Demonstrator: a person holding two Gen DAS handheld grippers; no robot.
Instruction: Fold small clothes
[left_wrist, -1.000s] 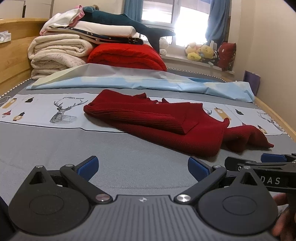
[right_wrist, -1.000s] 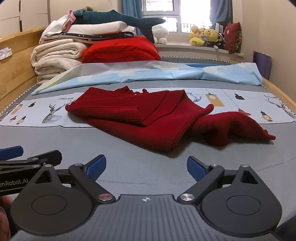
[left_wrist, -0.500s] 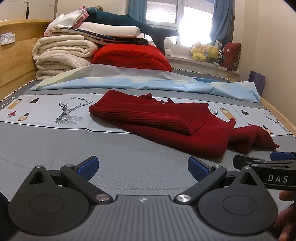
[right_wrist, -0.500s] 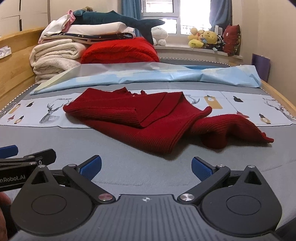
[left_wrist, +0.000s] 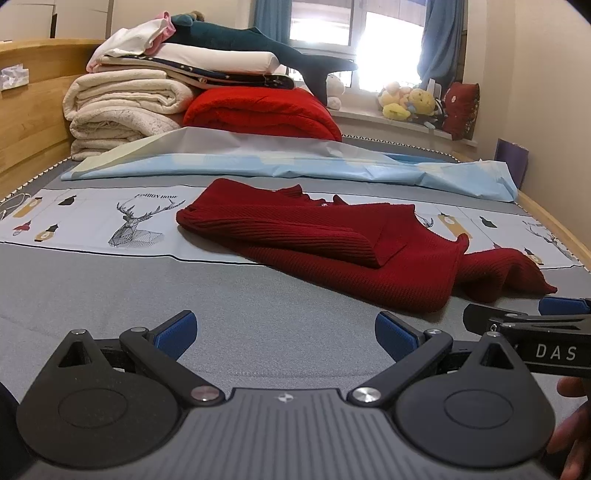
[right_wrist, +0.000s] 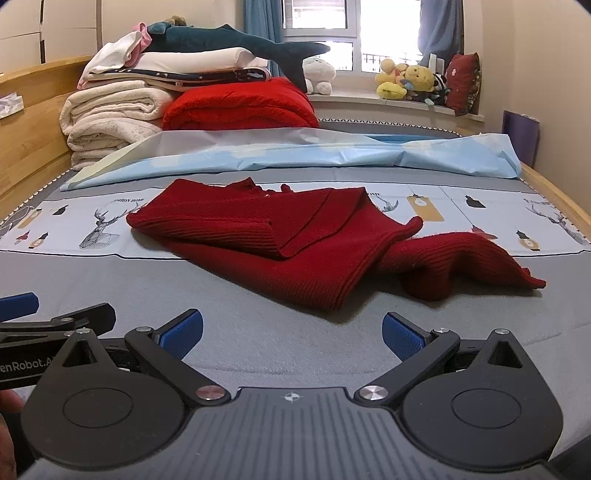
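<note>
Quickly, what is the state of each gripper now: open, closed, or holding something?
Left gripper: open, holding nothing, short of the red sweater.
Right gripper: open, holding nothing.

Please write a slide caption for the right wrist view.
Open right claw hovers short of a partly folded red sweater on the bed.

The red sweater (left_wrist: 332, 251) hides part of the deer-print sheet (left_wrist: 92, 221).

- One red sweater (left_wrist: 332, 243) on bed.
- Two grippers: left (left_wrist: 284, 330), right (right_wrist: 291, 330), both spread wide.
- One plush shark (right_wrist: 236, 40).
- One red quilt (right_wrist: 240, 107).
- One blue sheet (right_wrist: 295, 155).
</note>
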